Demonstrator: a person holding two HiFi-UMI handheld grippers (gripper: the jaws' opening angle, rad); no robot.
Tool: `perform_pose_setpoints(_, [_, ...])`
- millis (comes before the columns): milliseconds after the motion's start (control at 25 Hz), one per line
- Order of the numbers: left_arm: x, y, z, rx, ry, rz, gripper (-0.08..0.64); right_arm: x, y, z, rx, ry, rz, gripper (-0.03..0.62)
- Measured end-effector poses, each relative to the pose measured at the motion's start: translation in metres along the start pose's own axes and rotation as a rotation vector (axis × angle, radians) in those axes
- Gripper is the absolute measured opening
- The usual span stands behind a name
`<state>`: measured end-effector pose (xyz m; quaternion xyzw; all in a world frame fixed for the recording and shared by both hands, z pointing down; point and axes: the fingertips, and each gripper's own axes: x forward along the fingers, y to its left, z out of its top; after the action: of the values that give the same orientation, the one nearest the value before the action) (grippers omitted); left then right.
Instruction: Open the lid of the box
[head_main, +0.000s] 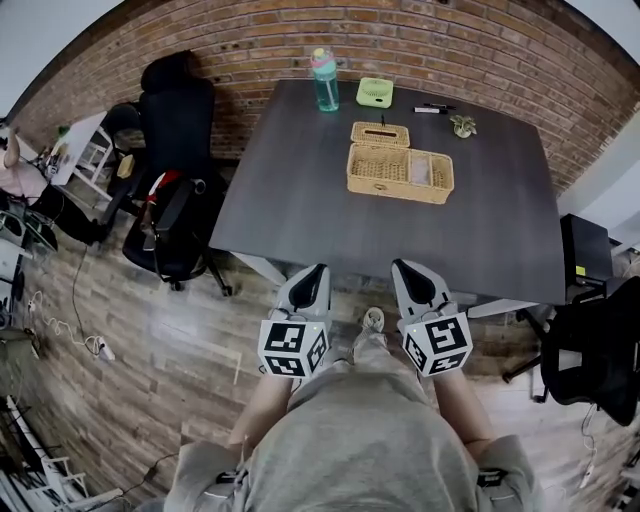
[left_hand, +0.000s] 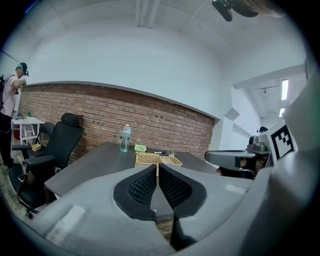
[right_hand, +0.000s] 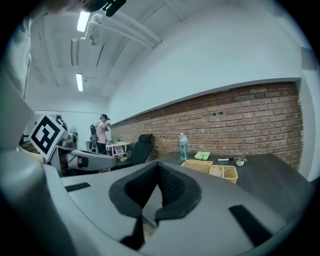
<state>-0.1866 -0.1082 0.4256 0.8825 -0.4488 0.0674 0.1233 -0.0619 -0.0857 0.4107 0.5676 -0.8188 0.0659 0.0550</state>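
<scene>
Left hand-held gripper (head_main: 316, 275) and right hand-held gripper (head_main: 404, 270): jaws closed, empty, well short of the wicker box (head_main: 398, 185). Arriving closed risks shoving it across the desk (head_main: 290, 180).

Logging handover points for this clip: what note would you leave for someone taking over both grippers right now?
Left gripper: shut, empty.
Right gripper: shut, empty.
Both are held side by side, short of the table's near edge.
The wicker box sits mid-table, untouched, with a smaller wicker piece just behind it.
Done: nothing on the box yet.
Left: reach the box, take its lid, open it.
</scene>
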Motion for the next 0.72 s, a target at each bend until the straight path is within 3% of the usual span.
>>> perform_pose_setpoints(720, [-0.078, -0.022, -0.029, 0.009, -0.001, -0.006, 0.026, -0.061, 0.057, -0.015, 0.006, -0.032, -0.009, 0.003])
